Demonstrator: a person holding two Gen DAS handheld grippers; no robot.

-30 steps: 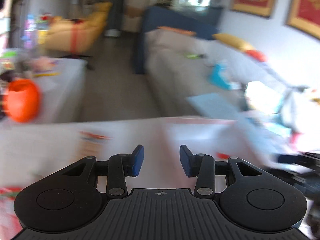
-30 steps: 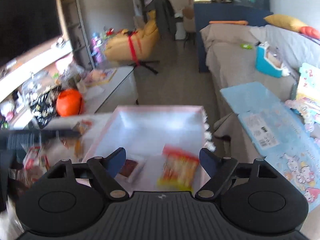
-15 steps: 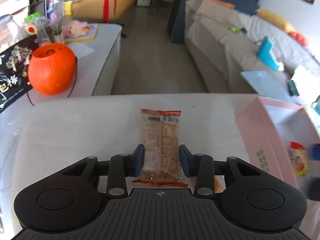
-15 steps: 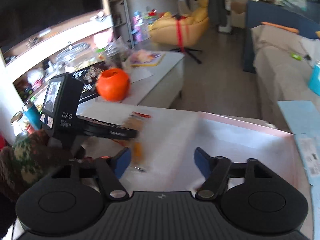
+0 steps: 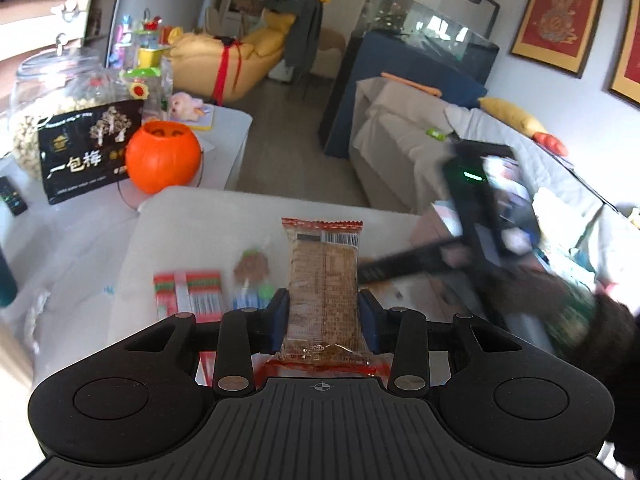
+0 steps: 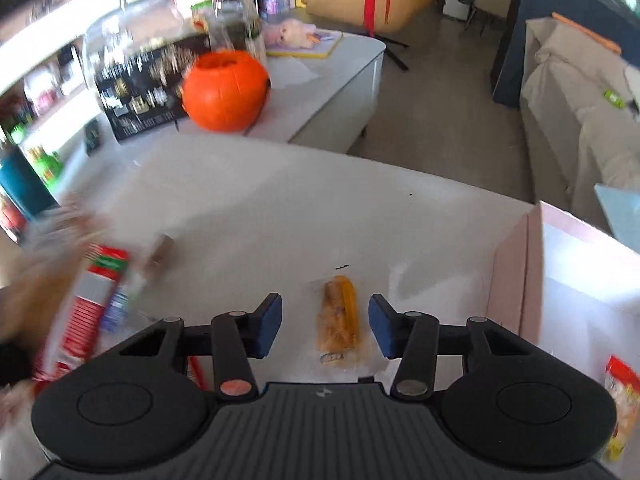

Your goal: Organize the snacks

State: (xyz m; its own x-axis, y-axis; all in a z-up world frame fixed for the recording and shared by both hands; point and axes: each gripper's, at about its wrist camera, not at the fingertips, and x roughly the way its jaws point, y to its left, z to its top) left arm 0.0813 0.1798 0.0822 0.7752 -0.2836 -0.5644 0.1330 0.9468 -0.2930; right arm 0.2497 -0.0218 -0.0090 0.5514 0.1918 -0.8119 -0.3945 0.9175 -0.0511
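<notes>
My left gripper (image 5: pixel 323 316) is shut on a long brown biscuit packet (image 5: pixel 323 272) with red ends, and the packet sticks out forward above the white table (image 5: pixel 200 232). In the right wrist view my right gripper (image 6: pixel 325 326) hangs over a small orange snack packet (image 6: pixel 338 320) that lies on the table. Its jaws are closing, with the packet between them, and the blue pads stand clear of it on both sides. A pink box (image 6: pixel 516 272) stands to the right with a red and yellow snack (image 6: pixel 620 392) inside.
A red striped packet (image 5: pixel 188 292) and a small brown and blue packet (image 5: pixel 252 280) lie on the table's left. Behind stand an orange pumpkin bucket (image 5: pixel 162 156), a black snack bag (image 5: pixel 88 148) and a glass jar (image 5: pixel 52 92). A dark sleeve (image 5: pixel 580 320) is at the right.
My left gripper came around the biscuit packet, took hold of it and now carries it. My right gripper swung left from the pink box to the orange packet, and its jaws narrowed.
</notes>
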